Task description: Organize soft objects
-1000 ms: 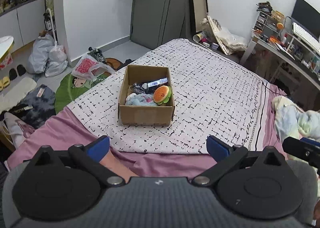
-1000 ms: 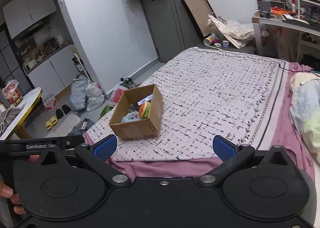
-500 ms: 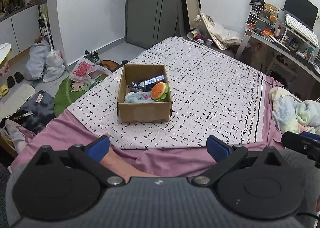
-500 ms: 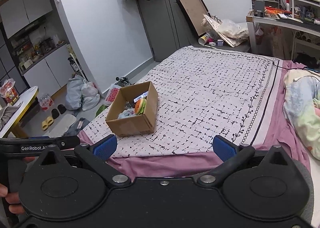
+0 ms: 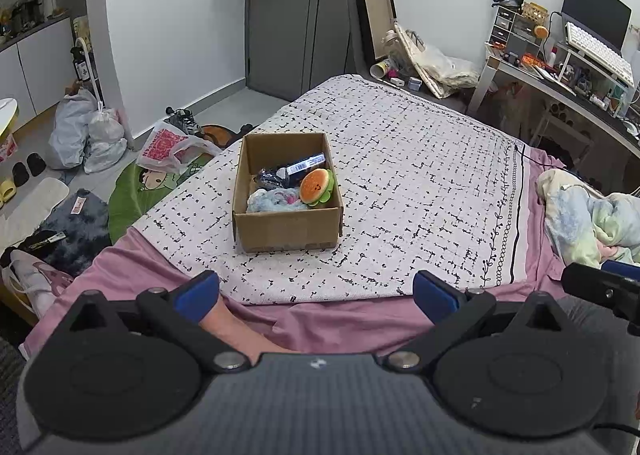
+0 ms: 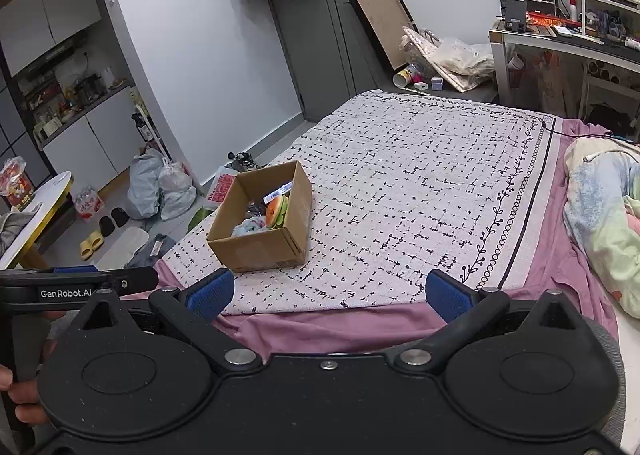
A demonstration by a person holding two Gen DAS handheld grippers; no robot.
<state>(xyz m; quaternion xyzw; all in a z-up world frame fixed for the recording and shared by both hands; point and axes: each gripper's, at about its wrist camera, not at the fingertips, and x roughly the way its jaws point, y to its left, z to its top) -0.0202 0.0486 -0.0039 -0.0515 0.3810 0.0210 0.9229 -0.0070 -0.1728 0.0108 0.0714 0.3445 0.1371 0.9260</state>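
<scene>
An open cardboard box (image 5: 286, 229) stands on the white patterned bed cover (image 5: 420, 191); it also shows in the right wrist view (image 6: 256, 253). Inside lie a burger plush (image 5: 316, 186), a pale blue soft item (image 5: 272, 202) and a dark packet (image 5: 294, 168). The burger plush (image 6: 277, 212) shows in the right wrist view too. My left gripper (image 5: 316, 295) is open and empty, well short of the box. My right gripper (image 6: 330, 293) is open and empty, back from the box to its right.
A bundled pastel blanket (image 5: 592, 215) lies at the right on the pink sheet (image 5: 320, 323). Bags (image 5: 86, 131), shoes and a green mat (image 5: 136, 195) clutter the floor on the left. A desk (image 5: 560, 87) stands at the far right.
Both grippers have drawn back and risen a little, so the box looks smaller and farther. Both stay open and empty.
</scene>
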